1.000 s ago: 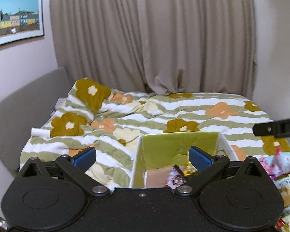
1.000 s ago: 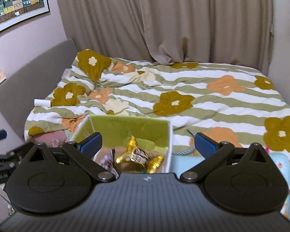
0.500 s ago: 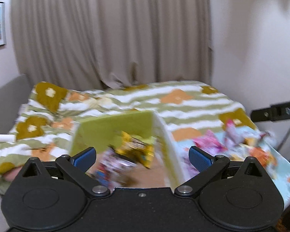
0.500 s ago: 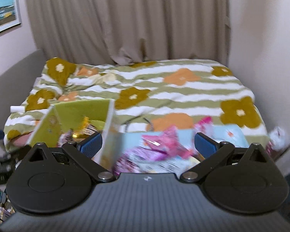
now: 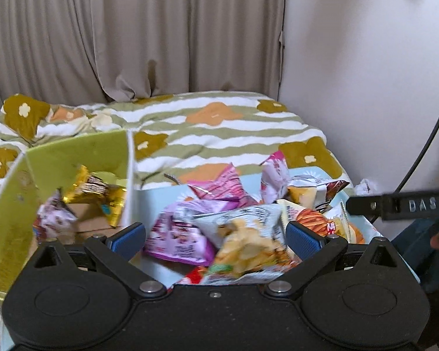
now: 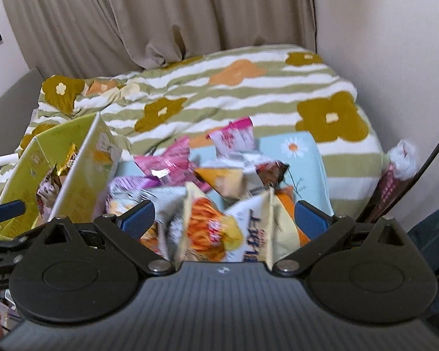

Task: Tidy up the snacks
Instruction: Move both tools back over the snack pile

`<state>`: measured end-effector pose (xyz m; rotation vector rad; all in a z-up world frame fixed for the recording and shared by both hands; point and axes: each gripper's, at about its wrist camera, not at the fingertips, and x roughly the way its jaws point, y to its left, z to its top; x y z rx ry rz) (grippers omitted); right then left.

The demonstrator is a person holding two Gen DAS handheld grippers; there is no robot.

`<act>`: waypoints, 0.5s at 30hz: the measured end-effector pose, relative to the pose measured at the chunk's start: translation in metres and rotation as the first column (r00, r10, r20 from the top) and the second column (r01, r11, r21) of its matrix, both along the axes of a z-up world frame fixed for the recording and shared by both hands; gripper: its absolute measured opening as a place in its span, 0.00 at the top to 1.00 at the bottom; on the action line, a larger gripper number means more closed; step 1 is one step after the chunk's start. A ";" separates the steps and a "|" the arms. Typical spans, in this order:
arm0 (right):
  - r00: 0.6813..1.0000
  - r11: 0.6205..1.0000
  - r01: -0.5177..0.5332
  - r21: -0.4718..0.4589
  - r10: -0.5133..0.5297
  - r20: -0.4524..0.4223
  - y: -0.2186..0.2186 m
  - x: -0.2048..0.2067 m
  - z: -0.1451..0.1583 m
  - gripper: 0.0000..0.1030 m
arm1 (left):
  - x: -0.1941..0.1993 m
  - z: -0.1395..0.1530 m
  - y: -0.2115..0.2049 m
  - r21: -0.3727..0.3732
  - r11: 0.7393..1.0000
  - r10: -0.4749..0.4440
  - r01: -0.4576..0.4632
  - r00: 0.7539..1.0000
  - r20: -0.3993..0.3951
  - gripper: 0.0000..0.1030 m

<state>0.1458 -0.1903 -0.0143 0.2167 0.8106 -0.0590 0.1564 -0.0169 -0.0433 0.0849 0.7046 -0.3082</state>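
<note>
A pile of snack bags [image 5: 243, 213] [image 6: 219, 187] lies on a light blue cloth [image 5: 161, 196] [image 6: 307, 158] in front of both grippers. Left of it stands a green-lined box [image 5: 73, 155] [image 6: 44, 158] holding a gold packet [image 5: 90, 187] and a pink-and-white packet [image 5: 52, 216]. My left gripper [image 5: 216, 237] is open above a chip bag [image 5: 248, 242] and a purple bag [image 5: 178, 234], gripping nothing. My right gripper [image 6: 224, 219] is open over an orange snack bag [image 6: 210, 228] and a white bag with blue lettering [image 6: 254, 234]. Part of the right gripper [image 5: 401, 204] shows in the left wrist view.
Behind the pile lies a bed with a striped flowered duvet [image 5: 219, 128] [image 6: 219, 93]. Curtains [image 5: 131, 35] hang at the back, a wall [image 5: 365, 73] stands on the right. A black cable [image 6: 424, 163] and a crumpled white wrapper [image 6: 404, 158] are at the right edge.
Both views have swung right and dipped down, from the green box to the snack pile. Both grippers stay open and empty.
</note>
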 end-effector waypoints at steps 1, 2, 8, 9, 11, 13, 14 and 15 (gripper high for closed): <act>1.000 1.000 -0.005 0.015 0.005 -0.008 -0.005 0.001 -0.004 0.00 | 0.005 -0.004 -0.005 0.003 1.000 0.006 -0.006 1.000 -0.008 0.00; 1.000 0.999 -0.014 0.032 0.014 -0.015 -0.010 0.004 -0.009 0.00 | 0.009 -0.008 -0.012 0.005 1.000 0.014 -0.014 1.000 -0.014 0.00; 0.998 0.994 -0.045 0.102 0.050 -0.049 -0.030 0.016 -0.041 0.00 | 0.027 -0.034 -0.037 0.028 0.998 0.061 -0.059 0.996 -0.070 0.02; 0.997 0.993 -0.042 0.112 0.048 -0.054 -0.032 0.018 -0.046 0.00 | 0.029 -0.038 -0.039 0.032 0.998 0.064 -0.062 0.995 -0.077 0.02; 0.997 0.989 -0.041 0.142 0.049 -0.055 -0.038 0.022 -0.055 0.00 | 0.031 -0.046 -0.043 0.038 0.997 0.066 -0.063 0.994 -0.087 0.03; 0.997 0.984 -0.044 0.170 0.054 -0.056 -0.043 0.024 -0.062 0.00 | 0.032 -0.050 -0.046 0.057 0.996 0.066 -0.061 0.993 -0.093 0.04; 0.997 0.982 -0.048 0.181 0.058 -0.052 -0.045 0.025 -0.065 0.00 | 0.032 -0.053 -0.049 0.067 0.996 0.065 -0.059 0.993 -0.095 0.04; 0.997 0.981 -0.052 0.188 0.061 -0.046 -0.046 0.026 -0.066 0.00 | 0.033 -0.055 -0.051 0.076 0.996 0.064 -0.056 0.993 -0.097 0.05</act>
